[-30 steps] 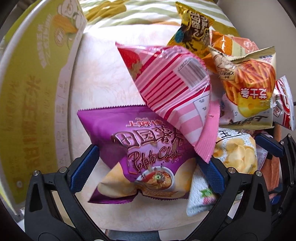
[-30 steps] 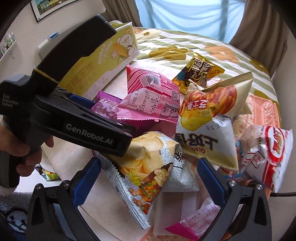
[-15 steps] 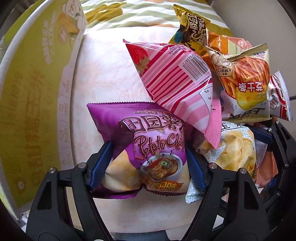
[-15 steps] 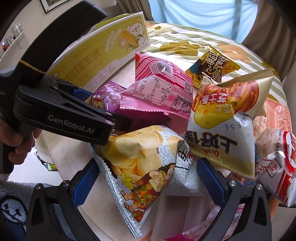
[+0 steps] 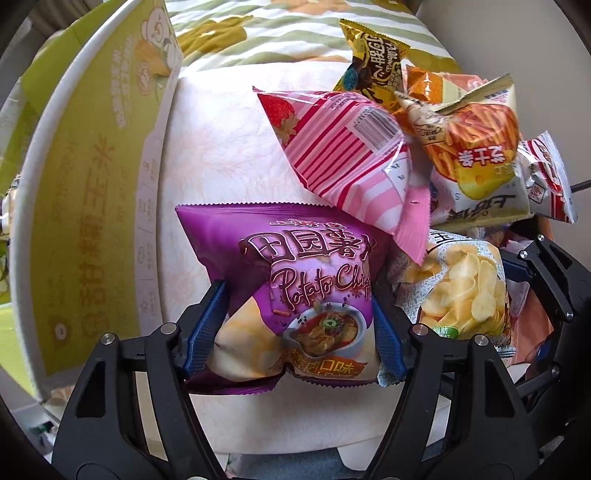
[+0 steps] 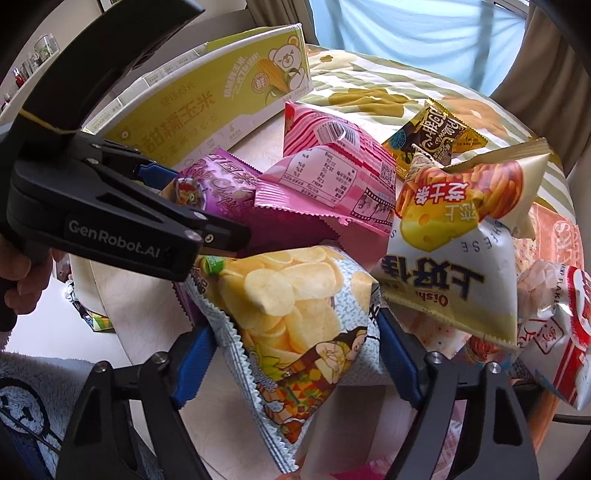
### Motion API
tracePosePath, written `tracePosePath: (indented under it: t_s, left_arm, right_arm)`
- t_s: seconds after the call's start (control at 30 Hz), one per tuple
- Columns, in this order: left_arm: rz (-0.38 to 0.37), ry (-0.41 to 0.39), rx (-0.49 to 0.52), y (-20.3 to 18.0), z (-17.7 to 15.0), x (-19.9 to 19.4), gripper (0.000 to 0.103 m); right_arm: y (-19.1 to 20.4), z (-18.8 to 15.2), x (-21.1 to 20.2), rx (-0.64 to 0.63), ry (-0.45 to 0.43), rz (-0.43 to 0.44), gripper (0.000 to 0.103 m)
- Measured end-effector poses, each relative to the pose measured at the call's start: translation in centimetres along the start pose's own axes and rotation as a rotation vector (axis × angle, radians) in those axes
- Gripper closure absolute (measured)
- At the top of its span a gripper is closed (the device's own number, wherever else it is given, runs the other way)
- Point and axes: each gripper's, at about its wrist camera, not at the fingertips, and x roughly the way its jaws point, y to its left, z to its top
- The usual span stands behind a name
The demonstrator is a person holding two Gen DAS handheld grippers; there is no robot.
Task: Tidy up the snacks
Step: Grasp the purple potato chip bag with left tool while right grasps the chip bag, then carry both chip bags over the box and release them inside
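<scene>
Both claws have narrowed and are closing — the left claw [image 5: 297,332] pinches the purple chip bag [image 5: 291,295] near the desk's [image 5: 229,173] front edge, beside the box [image 5: 85,184], while the right claw [image 6: 295,365] squeezes the yellow chip bag [image 6: 295,306] just alongside.

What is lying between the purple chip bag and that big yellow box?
Only bare pale tablecloth separates the purple chip bag from the yellow box, seen in the left wrist view.

A striped, flower-patterned cloth [image 6: 373,88] covers the far side of the tabletop [image 5: 221,155]. Beyond it hang a blue curtain [image 6: 406,33] and brownish drapes [image 6: 550,59].
</scene>
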Motion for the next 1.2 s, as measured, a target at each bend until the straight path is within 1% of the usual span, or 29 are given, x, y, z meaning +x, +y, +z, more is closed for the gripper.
tracePosePath:
  t_s: [0.23,0.57,0.77,0.9,1.0,1.2]
  left_arm:
    - [0.001,-0.043,0.014,-1.1,-0.8,-2.4,0.033]
    - [0.013,-0.122,0.02,-1.4,-4.1,-7.1,0.033]
    - [-0.008,-0.192,-0.019,-0.6,-5.3,-10.5,0.033]
    - [-0.019,-0.268,-0.052,0.9,-5.1,-13.1,0.033]
    - [-0.03,-0.32,-0.08,2.7,-4.6,-14.6,0.033]
    - [-0.033,-0.39,-0.111,7.6,-2.9,-17.3,0.033]
  right_arm:
    - [0.7,-1.0,-2.1,0.005,-0.024,-0.025,0.024]
    - [2.0,-2.6,-6.3,0.016,-0.083,-0.047,0.024]
    - [2.3,-2.5,-9.0,0.032,-0.127,-0.066,0.024]
    - [2.8,-1.3,-10.3,0.016,-0.157,-0.087,0.024]
    - [3.4,0.3,-11.0,-0.01,-0.174,-0.106,0.024]
    - [5.1,5.3,-11.1,-0.049,-0.198,-0.125,0.024]
